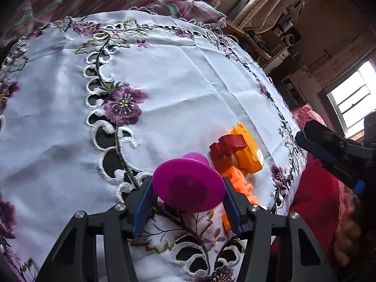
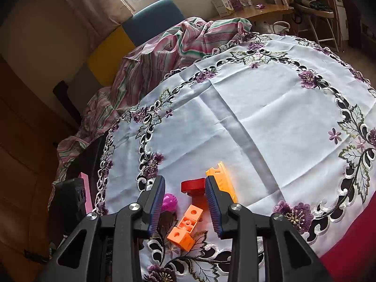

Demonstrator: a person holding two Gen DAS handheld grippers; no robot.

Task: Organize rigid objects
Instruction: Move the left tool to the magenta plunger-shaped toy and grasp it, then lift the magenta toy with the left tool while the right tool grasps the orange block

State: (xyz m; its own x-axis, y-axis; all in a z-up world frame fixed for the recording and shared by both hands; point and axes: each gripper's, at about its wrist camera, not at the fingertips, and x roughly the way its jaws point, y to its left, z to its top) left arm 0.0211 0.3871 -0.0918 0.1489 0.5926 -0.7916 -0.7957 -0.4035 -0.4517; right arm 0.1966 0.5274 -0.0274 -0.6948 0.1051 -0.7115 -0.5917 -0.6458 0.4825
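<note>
Purple plastic spool (image 1: 189, 184) sits between the blue pads of our left tool (image 1: 188, 202), which closes on its disc, just beside the grouped red block (image 1: 225, 146), yellow piece (image 1: 249, 150) and orange cube bar (image 2: 186, 225). Our right tool (image 2: 185, 206) hovers open and empty above them. We judge the gathering nearly done. The table edge (image 1: 298, 155) is near; open tablecloth (image 2: 270, 108) lies beyond.

Quick count, four toy pieces total: one purple spool (image 1: 189, 189), one red block (image 1: 225, 146), one yellow piece (image 1: 249, 150), one orange connector block (image 2: 186, 225). Plus two hand-held grippers, left (image 1: 188, 202) and right (image 2: 185, 209).
</note>
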